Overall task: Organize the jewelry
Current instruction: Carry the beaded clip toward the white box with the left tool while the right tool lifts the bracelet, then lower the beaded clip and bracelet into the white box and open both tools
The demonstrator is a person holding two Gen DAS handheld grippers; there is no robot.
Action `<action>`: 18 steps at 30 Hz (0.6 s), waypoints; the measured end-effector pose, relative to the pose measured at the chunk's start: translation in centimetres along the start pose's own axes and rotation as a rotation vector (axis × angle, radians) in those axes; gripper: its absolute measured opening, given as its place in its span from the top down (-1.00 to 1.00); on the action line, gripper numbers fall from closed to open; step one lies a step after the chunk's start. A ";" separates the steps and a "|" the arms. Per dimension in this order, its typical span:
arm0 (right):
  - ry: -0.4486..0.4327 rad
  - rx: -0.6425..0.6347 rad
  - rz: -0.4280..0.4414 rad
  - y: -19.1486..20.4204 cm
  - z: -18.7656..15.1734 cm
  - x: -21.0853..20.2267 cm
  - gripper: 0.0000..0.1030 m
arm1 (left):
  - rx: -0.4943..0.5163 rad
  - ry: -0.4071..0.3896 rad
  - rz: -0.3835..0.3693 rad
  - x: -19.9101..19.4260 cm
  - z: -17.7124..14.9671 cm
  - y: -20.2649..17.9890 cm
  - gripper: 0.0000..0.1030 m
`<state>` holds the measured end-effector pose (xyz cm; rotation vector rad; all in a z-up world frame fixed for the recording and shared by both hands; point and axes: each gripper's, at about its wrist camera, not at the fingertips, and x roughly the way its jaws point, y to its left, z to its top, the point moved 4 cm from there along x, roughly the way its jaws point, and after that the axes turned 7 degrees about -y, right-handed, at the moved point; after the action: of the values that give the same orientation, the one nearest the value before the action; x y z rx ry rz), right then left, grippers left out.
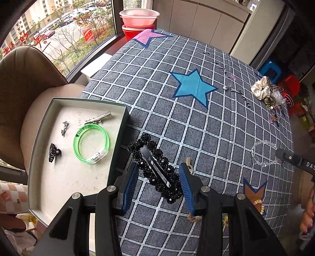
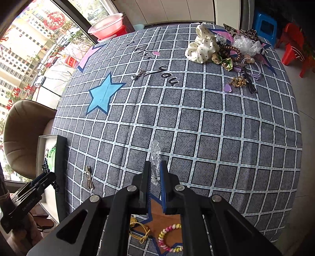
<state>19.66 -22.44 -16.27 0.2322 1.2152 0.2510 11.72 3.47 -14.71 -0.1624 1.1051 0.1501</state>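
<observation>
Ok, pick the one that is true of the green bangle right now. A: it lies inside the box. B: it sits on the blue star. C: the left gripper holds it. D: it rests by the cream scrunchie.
A: the green bangle lies flat on the white floor of the box, beside a silver clip.

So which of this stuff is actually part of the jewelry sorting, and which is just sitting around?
Part of the job:
- black beaded hair clip, in the left gripper
- clear bead bracelet, in the right gripper
- tray with green bangle
- accessory pile

Just lying about:
- pink basin
- beige chair
- blue stool
</observation>
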 end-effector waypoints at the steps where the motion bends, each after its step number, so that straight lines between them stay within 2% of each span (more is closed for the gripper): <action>1: -0.005 -0.002 -0.001 0.6 0.0 -0.3 0.83 | 0.005 -0.003 -0.001 -0.3 0.0 0.5 0.03; 9: -0.034 -0.034 0.008 6.1 -0.2 -2.5 0.83 | -0.018 -0.025 -0.002 -2.9 -0.3 5.4 0.03; 18: -0.029 -0.150 0.075 15.3 -1.2 -3.4 0.83 | -0.090 -0.021 0.054 -4.8 -2.6 12.9 0.03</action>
<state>16.40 -8.93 -8.96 0.1501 1.1549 0.4009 4.69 15.35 -12.26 -0.2110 1.0829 0.2498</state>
